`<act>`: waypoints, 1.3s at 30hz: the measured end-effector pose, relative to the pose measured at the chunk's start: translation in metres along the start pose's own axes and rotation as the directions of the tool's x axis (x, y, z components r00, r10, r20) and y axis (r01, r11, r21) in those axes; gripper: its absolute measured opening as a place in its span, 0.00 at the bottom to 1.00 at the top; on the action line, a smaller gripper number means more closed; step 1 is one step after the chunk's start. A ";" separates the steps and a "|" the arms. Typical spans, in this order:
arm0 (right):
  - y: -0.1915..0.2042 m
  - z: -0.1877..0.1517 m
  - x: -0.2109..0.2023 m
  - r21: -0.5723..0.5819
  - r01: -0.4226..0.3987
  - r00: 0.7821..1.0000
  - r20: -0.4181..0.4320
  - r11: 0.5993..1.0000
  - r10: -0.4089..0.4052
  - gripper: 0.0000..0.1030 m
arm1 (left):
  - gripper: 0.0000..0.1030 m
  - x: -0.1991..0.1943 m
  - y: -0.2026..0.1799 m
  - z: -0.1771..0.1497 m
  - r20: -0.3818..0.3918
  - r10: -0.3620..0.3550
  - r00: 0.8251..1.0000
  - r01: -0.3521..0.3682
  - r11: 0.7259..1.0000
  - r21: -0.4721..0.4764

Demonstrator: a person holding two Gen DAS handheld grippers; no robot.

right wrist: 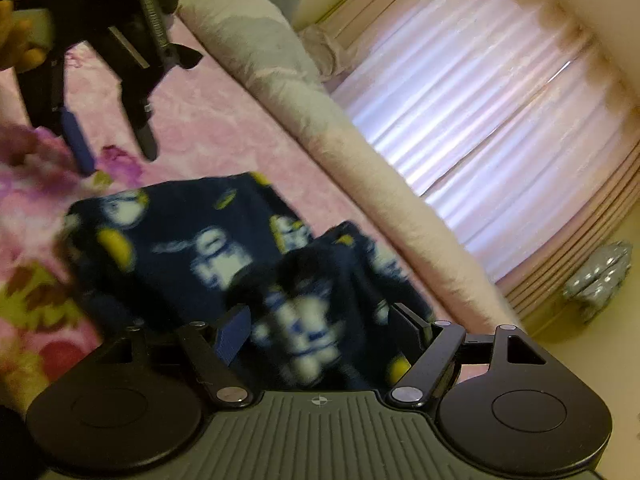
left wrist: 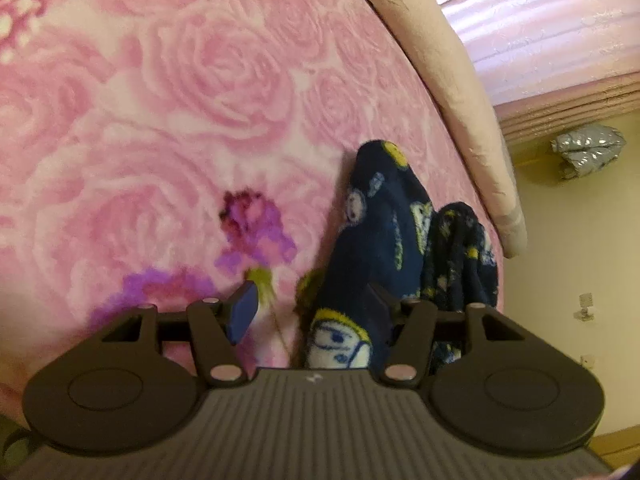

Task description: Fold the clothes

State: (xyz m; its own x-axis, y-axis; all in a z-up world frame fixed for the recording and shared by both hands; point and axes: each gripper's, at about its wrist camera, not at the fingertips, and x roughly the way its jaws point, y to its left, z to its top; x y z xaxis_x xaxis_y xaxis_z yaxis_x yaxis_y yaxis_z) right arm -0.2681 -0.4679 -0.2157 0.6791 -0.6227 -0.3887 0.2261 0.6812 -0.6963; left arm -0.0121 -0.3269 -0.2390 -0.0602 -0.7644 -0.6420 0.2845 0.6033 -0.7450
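In the right wrist view, the right tongs point(right wrist: 320, 332) are seen spread wide just above a navy fleece garment point(right wrist: 192, 240) printed with white and yellow cartoon figures. A raised fold of the fabric lies between the two pads, but neither pad is seen pressing on it; the picture is blurred there. The garment is spread flat on a pink rose-patterned blanket point(right wrist: 208, 120) covering a bed, near the bed's edge.

In the left wrist view, the left tongs point(left wrist: 316, 312) are held about half spread. The blue pad of one finger point(left wrist: 242, 314) is seen bare over the blanket point(left wrist: 160, 100), while the other finger is partly hidden by the garment point(left wrist: 384, 224), whose bunched edge rises between the fingers. Whether the fabric is pinched cannot be told from this view.

Farther off in the right wrist view, the left tongs point(right wrist: 116, 156) are seen above the far corner of the garment, with their fingers pointed down and apart, and part of a hand point(right wrist: 20, 28) is glimpsed at the frame's upper left corner.

Beyond the garment, a long pale pillow or rolled cover point(right wrist: 320, 128) is laid along the bed's edge. Behind it, pink pleated curtains point(right wrist: 480, 100) are lit by daylight, and a crumpled silver object point(right wrist: 600, 280) is seen at the foot of the curtains.
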 end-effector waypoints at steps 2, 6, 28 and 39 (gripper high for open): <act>0.002 0.001 0.011 -0.022 -0.015 1.000 -0.020 1.000 0.014 0.74 | 0.52 0.002 -0.001 0.000 -0.013 -0.018 1.000 0.019 1.000 0.003; 0.008 -0.003 0.019 -0.009 -0.066 0.996 -0.061 0.998 0.065 0.73 | 0.52 0.002 0.001 0.001 -0.022 -0.037 0.999 0.037 0.999 0.002; -0.006 0.013 0.032 0.168 -0.152 0.980 -0.103 0.974 0.171 0.20 | 0.52 -0.012 0.014 0.016 -0.006 -0.074 0.997 0.073 0.997 -0.016; 0.015 0.046 -0.014 0.148 -0.322 0.947 0.068 0.935 0.315 0.17 | 0.52 -0.020 0.014 0.020 0.008 -0.087 0.996 0.088 0.996 -0.016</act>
State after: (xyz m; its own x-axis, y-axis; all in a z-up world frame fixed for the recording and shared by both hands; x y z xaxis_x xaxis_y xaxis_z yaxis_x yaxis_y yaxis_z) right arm -0.2421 -0.4316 -0.1925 0.7618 -0.3486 -0.5460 0.0961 0.8944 -0.4369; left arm 0.0120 -0.3079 -0.2334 -0.0769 -0.8160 -0.5729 0.2632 0.5375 -0.8011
